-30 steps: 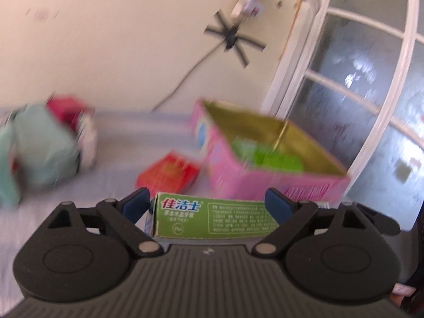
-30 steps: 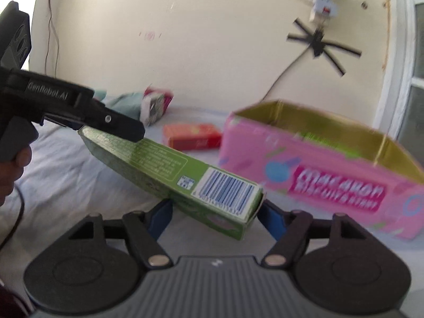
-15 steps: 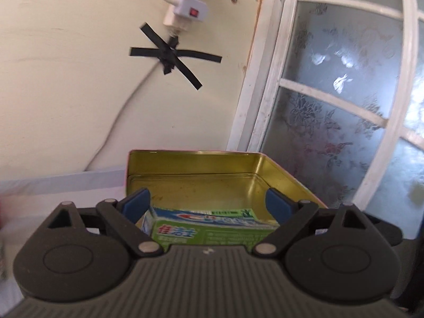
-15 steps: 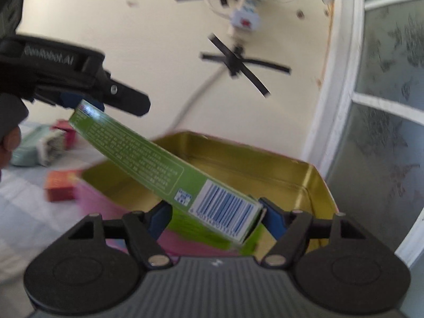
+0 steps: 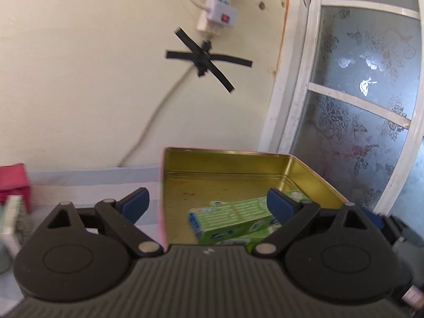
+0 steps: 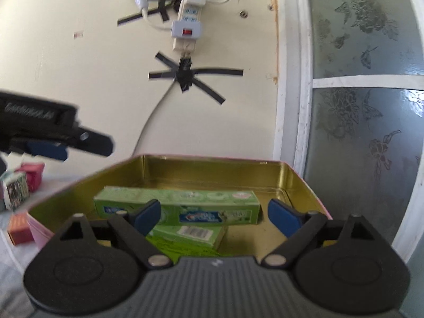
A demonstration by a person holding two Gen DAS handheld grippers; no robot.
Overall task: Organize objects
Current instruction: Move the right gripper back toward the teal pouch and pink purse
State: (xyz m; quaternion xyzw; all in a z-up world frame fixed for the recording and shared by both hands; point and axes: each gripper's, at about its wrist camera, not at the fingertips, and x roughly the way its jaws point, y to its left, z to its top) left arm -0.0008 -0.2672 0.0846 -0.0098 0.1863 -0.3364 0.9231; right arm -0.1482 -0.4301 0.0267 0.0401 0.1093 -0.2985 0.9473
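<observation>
We hold the left gripper point(image 5: 208, 204) with its blue pads spread wide and nothing between them. It hovers over the near left corner of the tin point(image 5: 307, 171), a box that is pink outside and golden inside. From the right wrist view we see this same gripper point(image 6: 57, 145) at the left, above and apart from the tin point(image 6: 79, 182).

The right gripper point(image 6: 214, 216) is also spread apart and carries nothing. It points into the open tin from the near side.

Inside the tin lie two green toothpaste boxes. The upper toothpaste box point(image 6: 176, 206) lies flat, its long side running left to right, and it rests partly on the lower toothpaste box point(image 6: 185, 238), which shows a barcode on its end. From the left wrist view the upper box point(image 5: 233, 221) appears tilted across the tin floor (the picture is a little blurred here), and of the second one only a small part shows below it.

Outside the tin, on the pale cloth point(image 6: 10, 270), an orange box point(image 6: 18, 228) stands just beside the tin's pink wall. Farther left are a red box point(image 6: 33, 175) and a small white carton point(image 6: 14, 193), touching each other. On the wall behind, a power strip point(image 6: 186, 18) hangs above crossed black tape point(image 6: 185, 75).
</observation>
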